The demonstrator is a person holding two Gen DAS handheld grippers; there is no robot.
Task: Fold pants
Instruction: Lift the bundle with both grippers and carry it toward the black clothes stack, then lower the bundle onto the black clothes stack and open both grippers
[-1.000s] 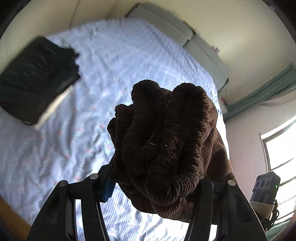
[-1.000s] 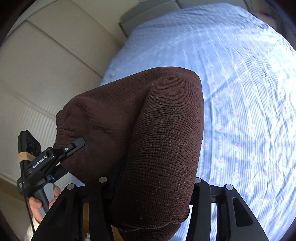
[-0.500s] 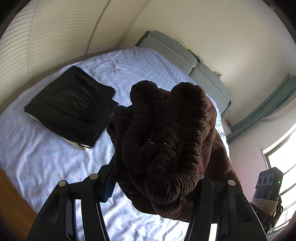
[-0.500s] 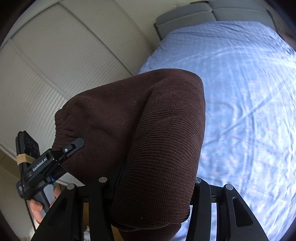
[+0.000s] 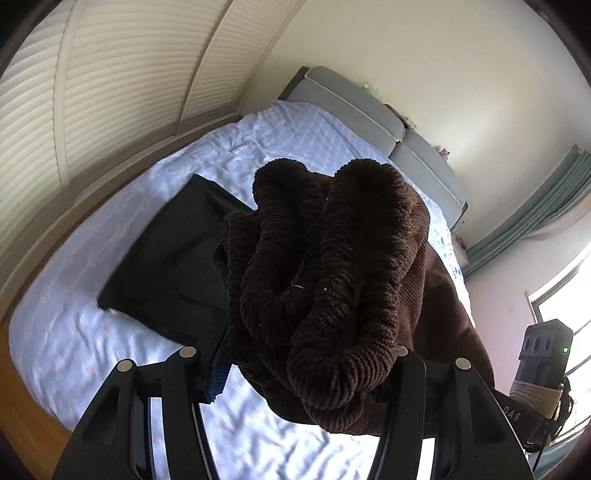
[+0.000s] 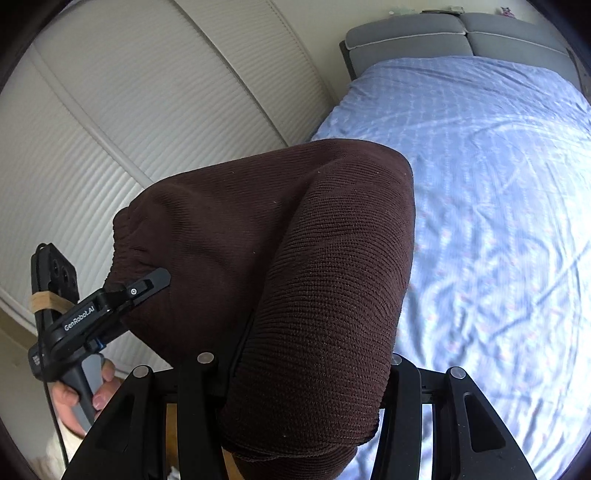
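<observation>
Dark brown ribbed knit pants hang in the air between my two grippers. My left gripper is shut on a bunched end of them, which bulges over its fingers. My right gripper is shut on a folded end of the same pants. In the right wrist view the left gripper shows at the lower left, clamped on the gathered waistband. Both are held above the bed. The right gripper's body shows at the far right of the left wrist view.
A folded black garment lies on the blue patterned bedsheet near the bed's left edge. A grey headboard is at the far end. Slatted wardrobe doors stand along the left. A window and teal curtain are on the right.
Both grippers have tilted up and risen with the pants still gripped. The views now take in more wardrobe and wall, and the black garment has slid toward the centre of the left wrist view.
</observation>
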